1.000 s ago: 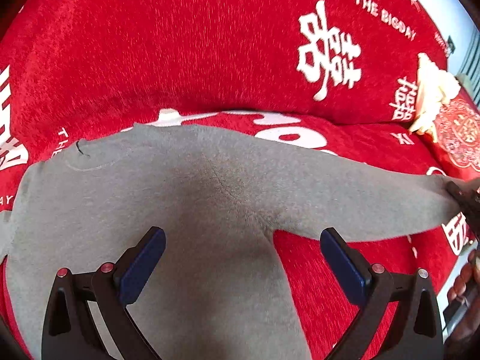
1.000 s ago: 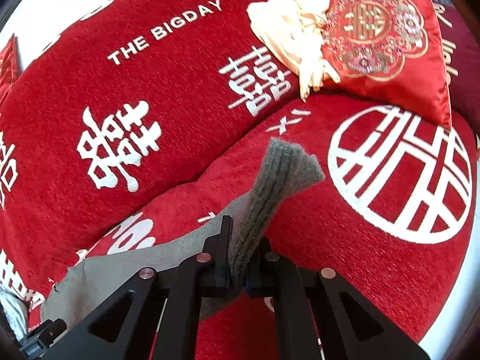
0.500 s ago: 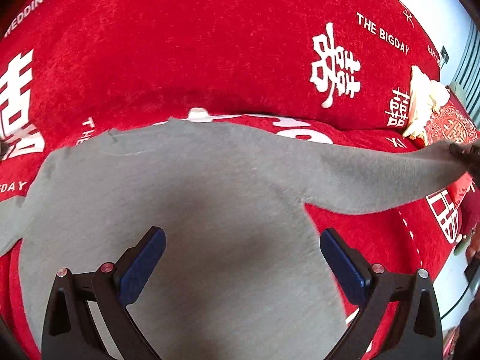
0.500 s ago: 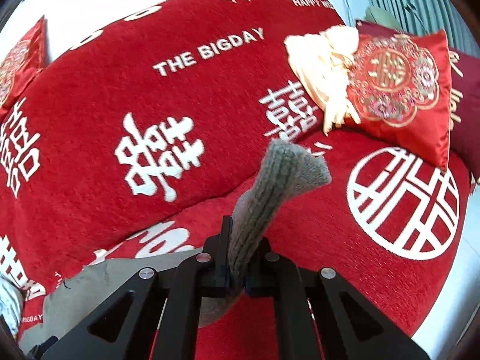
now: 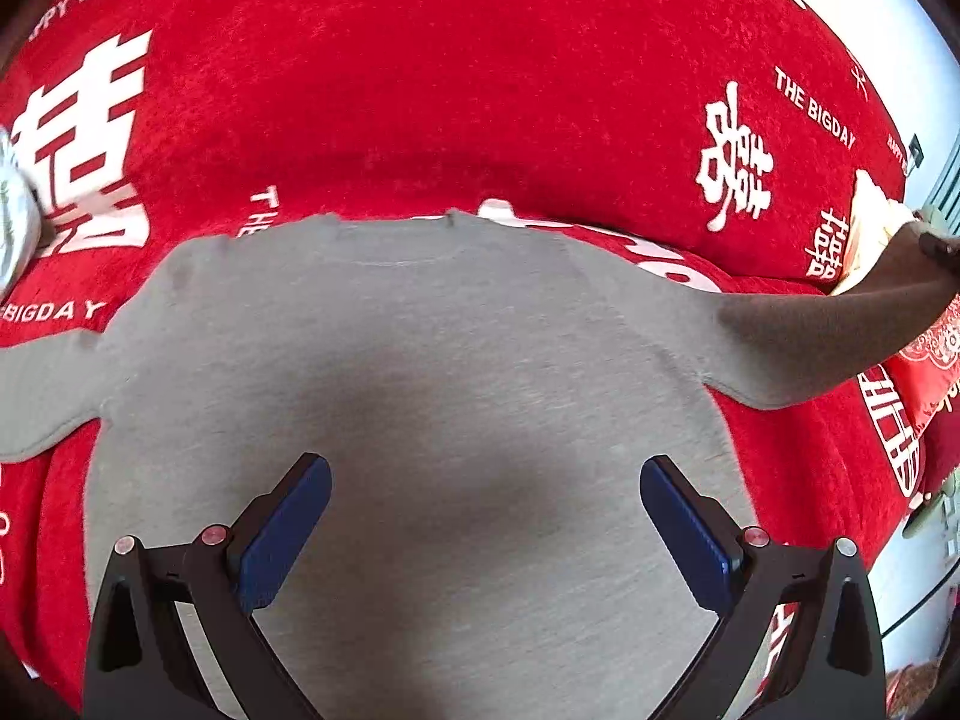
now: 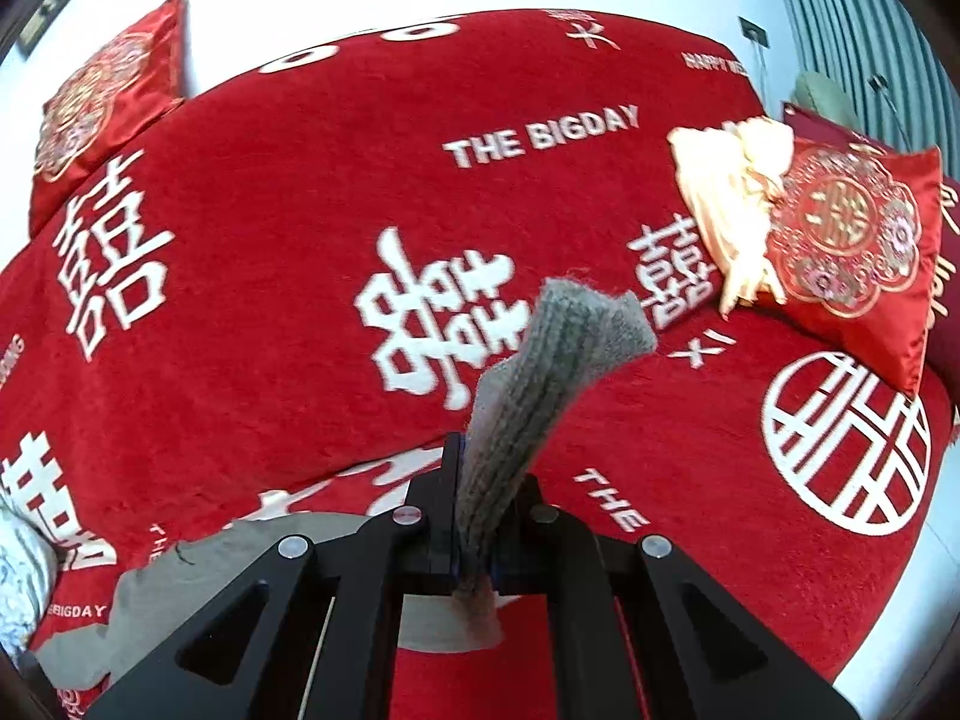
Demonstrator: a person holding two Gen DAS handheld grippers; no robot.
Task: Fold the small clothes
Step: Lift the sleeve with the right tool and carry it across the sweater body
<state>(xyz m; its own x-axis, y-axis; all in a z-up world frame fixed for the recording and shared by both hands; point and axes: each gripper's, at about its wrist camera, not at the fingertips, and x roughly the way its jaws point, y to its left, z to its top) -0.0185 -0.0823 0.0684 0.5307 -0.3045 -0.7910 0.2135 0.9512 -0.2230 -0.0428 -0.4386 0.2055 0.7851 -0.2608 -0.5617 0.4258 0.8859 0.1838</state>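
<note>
Since a second ago my right claw (image 6: 474, 516) has carried the ribbed cuff (image 6: 564, 354) higher and further out, so the sleeve (image 5: 828, 324) now hangs taut off the seat toward the right edge of my left view, where before it lay lower along the cushion. My right claw stays clenched on that cuff, whose end stands up past the fingers and flops open at the top. My left claw (image 5: 486, 516) is released, its blue pads (image 5: 282, 528) spread wide and hovering over the body of the grey sweater (image 5: 420, 372), which I now see from further back, with more of it in view. The sweater lies flat on the red sofa cover (image 5: 420, 96), neckline toward the backrest, its other sleeve trailing off to the left. Around it the cover shows white characters and lettering; a red embroidered cushion (image 6: 852, 240) and a cream cloth (image 6: 732, 192) rest at the right end, and a second red cushion (image 6: 102, 102) sits at the upper left. The lifted sleeve crosses in front of the cream cloth in my left view. The hem is hidden below my left claw's frame, and a pale patterned fabric (image 6: 18, 564) at the left border is too cut off to identify.
</note>
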